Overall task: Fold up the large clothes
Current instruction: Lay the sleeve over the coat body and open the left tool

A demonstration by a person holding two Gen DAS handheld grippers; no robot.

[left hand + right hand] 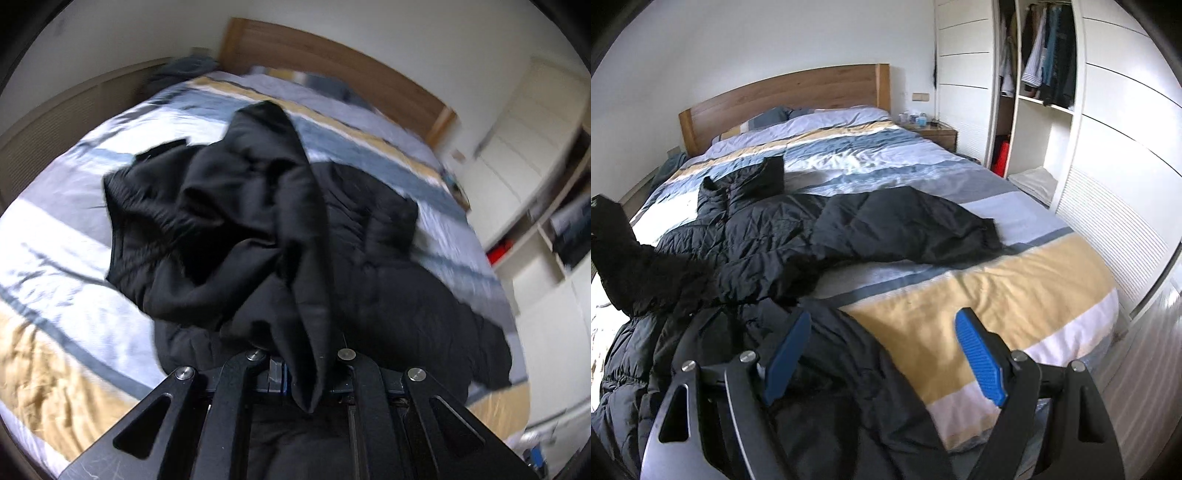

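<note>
My left gripper [306,373] clamped on a fold of the black puffer jacket [258,221], lifted over the striped bed [55,302], my right gripper [882,354] spread wide, holding nothing

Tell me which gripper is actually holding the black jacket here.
The left gripper: black jacket fabric is pinched between its closed fingers. The right gripper hangs open above the jacket, blue pads apart, holding nothing.

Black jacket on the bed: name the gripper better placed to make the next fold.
Left. The left gripper already has its jaws shut on a fold of the black jacket, lifted off the bed. The right gripper hangs open and empty above the hem.
</note>
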